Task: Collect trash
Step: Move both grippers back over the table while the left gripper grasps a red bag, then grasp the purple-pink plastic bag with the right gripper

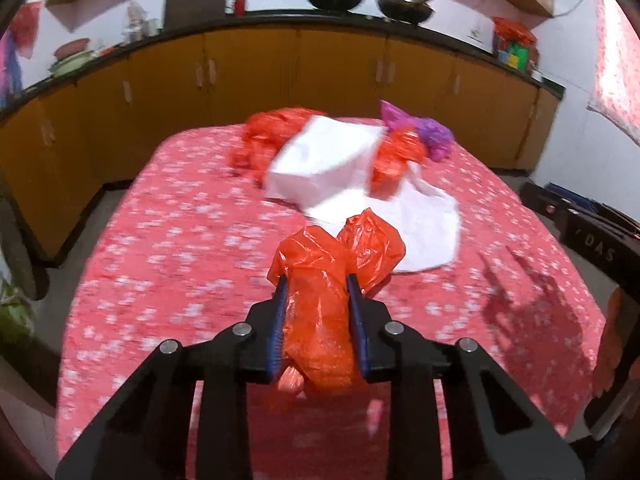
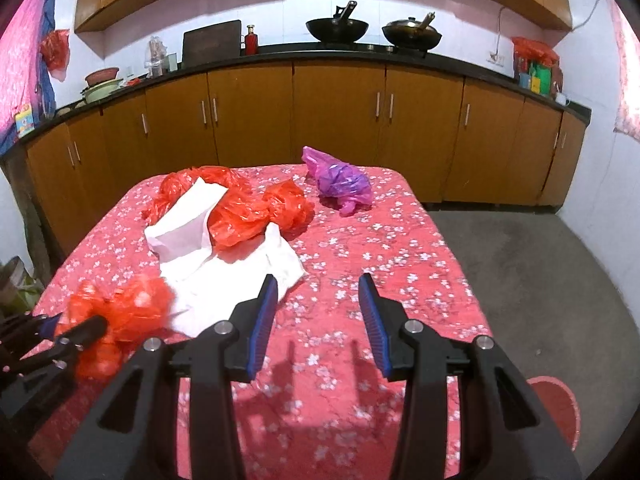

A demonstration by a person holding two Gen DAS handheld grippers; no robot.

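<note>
My left gripper (image 1: 316,284) is shut on a crumpled orange plastic bag (image 1: 320,280) and holds it above the table; it also shows at the left of the right wrist view (image 2: 120,308). My right gripper (image 2: 318,284) is open and empty above the table's near middle. On the table lie a white bag (image 2: 224,276), more orange bags (image 2: 256,212) partly on top of it, and a purple bag (image 2: 340,180) at the far side. In the left wrist view the white bag (image 1: 328,156), orange bags (image 1: 268,132) and purple bag (image 1: 432,132) lie at the far end.
The table has a red flowered cloth (image 2: 380,248). Brown cabinets (image 2: 336,108) with a dark counter and two woks (image 2: 336,28) stand behind. Grey floor (image 2: 540,264) lies to the right, with a red round mat (image 2: 556,408) at the table's near right corner.
</note>
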